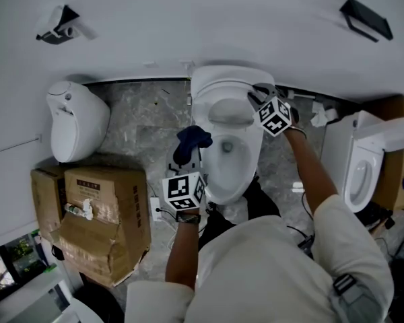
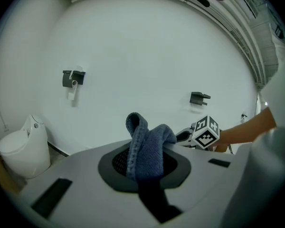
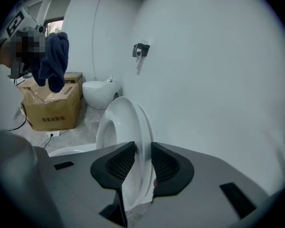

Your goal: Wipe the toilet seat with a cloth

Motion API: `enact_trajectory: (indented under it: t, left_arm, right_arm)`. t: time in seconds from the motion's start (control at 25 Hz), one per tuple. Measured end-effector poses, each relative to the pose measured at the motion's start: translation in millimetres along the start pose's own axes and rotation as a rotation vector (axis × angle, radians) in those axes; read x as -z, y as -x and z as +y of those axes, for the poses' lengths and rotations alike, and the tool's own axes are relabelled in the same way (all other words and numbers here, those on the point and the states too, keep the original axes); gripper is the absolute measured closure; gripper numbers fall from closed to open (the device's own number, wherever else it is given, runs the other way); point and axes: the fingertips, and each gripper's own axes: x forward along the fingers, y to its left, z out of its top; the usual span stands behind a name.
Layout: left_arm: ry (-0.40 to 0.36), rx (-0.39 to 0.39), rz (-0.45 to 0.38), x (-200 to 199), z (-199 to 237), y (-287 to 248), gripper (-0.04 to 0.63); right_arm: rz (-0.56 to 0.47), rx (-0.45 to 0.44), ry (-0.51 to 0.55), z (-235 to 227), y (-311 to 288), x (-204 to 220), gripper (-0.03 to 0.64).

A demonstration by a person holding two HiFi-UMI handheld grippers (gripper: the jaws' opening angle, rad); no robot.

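Observation:
The white toilet stands against the wall below me, its seat raised upright with the lid behind it. My right gripper is at the seat's right edge. In the right gripper view the seat rim runs between the jaws of the right gripper, and both pads press on it. My left gripper hovers over the bowl's left side, shut on a dark blue cloth. That cloth bunches up out of the left gripper, and it also hangs in the right gripper view.
A second white fixture sits on the floor at the left, with cardboard boxes in front of it. Another toilet stands close at the right. Black brackets are fixed on the wall. A cable lies on the floor.

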Motion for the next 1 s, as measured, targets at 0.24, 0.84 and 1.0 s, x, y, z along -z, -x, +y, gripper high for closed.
enact_trajectory:
  t: [0.24, 0.84, 1.0]
  left_arm:
    - [-0.002, 0.002, -0.009, 4.7, 14.6, 27.9, 0.552]
    - [-0.017, 0.085, -0.015, 31.3, 48.7, 109.2, 0.552]
    - [-0.013, 0.106, -0.008, 41.8, 54.8, 122.7, 0.552]
  right_arm:
    - [0.050, 0.003, -0.062, -0.3, -1.2, 4.3, 0.489]
    - [0.072, 0.050, -0.222, 71.7, 55.0, 13.2, 0.472]
    - [0.079, 0.043, -0.212, 100.8, 71.4, 17.0, 0.469]
